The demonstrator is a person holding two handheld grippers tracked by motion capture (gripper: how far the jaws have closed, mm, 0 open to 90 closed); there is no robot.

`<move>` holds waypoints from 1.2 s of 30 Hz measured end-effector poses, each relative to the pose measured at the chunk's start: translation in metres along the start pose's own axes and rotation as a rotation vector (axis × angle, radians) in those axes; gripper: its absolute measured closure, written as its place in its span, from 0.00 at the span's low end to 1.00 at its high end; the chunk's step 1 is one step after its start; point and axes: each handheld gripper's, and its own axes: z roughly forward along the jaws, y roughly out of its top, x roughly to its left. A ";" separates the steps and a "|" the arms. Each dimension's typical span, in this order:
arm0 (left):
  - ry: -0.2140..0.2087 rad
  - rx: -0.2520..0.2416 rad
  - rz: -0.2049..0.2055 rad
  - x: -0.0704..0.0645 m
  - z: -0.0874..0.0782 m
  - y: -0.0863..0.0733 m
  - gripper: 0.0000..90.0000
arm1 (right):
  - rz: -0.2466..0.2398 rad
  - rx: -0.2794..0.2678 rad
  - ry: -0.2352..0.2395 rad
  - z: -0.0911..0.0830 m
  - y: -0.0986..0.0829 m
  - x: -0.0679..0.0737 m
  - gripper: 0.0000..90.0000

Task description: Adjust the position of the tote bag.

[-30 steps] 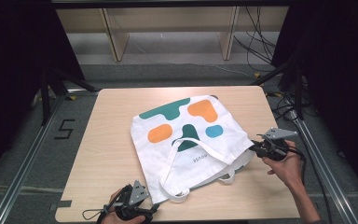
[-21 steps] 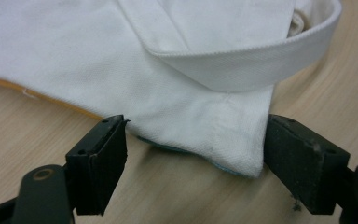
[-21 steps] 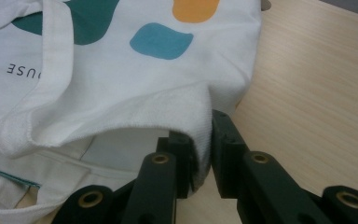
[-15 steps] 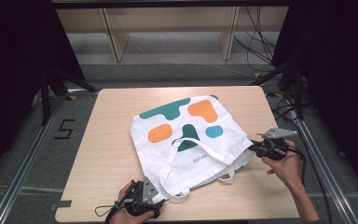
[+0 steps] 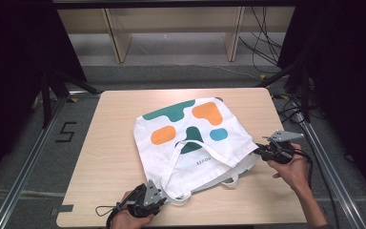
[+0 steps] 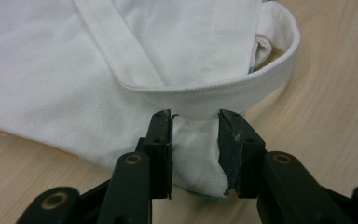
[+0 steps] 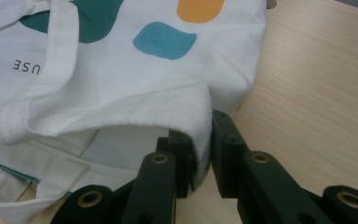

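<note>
Tote bag [image 5: 190, 138], white with teal, orange and blue patches, lies flat on the tabletop [image 5: 109, 157], its opening toward the person. Right hand-held gripper [image 7: 200, 140] is clamped on the upper hem at the opening's corner. Left hand-held gripper [image 6: 195, 140] has its jaws parted around a fabric fold under a handle strap [image 6: 205, 93], not yet clenched.

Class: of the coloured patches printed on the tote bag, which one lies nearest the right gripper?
The small blue patch. It sits closest to the bag edge that the right gripper holds; the two orange patches and the dark green ones lie farther off.
</note>
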 end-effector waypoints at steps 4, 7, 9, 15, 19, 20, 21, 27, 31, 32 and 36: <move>0.009 -0.027 -0.027 0.007 -0.006 -0.003 0.92 | 0.001 0.012 0.021 -0.001 0.000 0.001 0.89; -0.011 -0.009 0.015 0.005 -0.009 -0.003 0.99 | 0.006 0.007 0.018 0.000 0.000 0.003 0.89; -0.005 -0.029 0.010 0.006 -0.010 -0.001 1.00 | 0.012 0.009 0.028 0.000 0.000 0.003 0.89; 0.061 -0.070 -0.010 0.024 -0.024 -0.004 1.00 | 0.015 0.005 0.051 -0.003 -0.001 0.008 0.89; 0.085 -0.068 -0.004 0.039 -0.027 -0.009 1.00 | -0.042 0.002 0.063 -0.008 -0.007 0.021 0.89; 0.096 -0.062 -0.008 0.042 -0.028 -0.010 1.00 | -0.042 0.002 0.063 -0.008 -0.007 0.021 0.89; 0.106 -0.065 -0.013 0.046 -0.029 -0.012 1.00 | -0.051 -0.004 0.066 -0.010 -0.008 0.025 0.89; 0.156 -0.052 -0.018 0.068 -0.032 -0.020 1.00 | -0.111 0.028 0.073 -0.015 -0.021 0.058 0.89; 0.152 -0.074 -0.052 0.068 -0.036 -0.024 1.00 | -0.140 0.037 0.075 -0.026 -0.033 0.075 0.88; 0.152 -0.074 -0.052 0.068 -0.036 -0.024 1.00 | -0.140 0.037 0.075 -0.026 -0.033 0.075 0.88; 0.110 -0.073 -0.039 0.061 -0.041 -0.025 1.00 | -0.143 0.050 0.091 -0.033 -0.044 0.076 0.88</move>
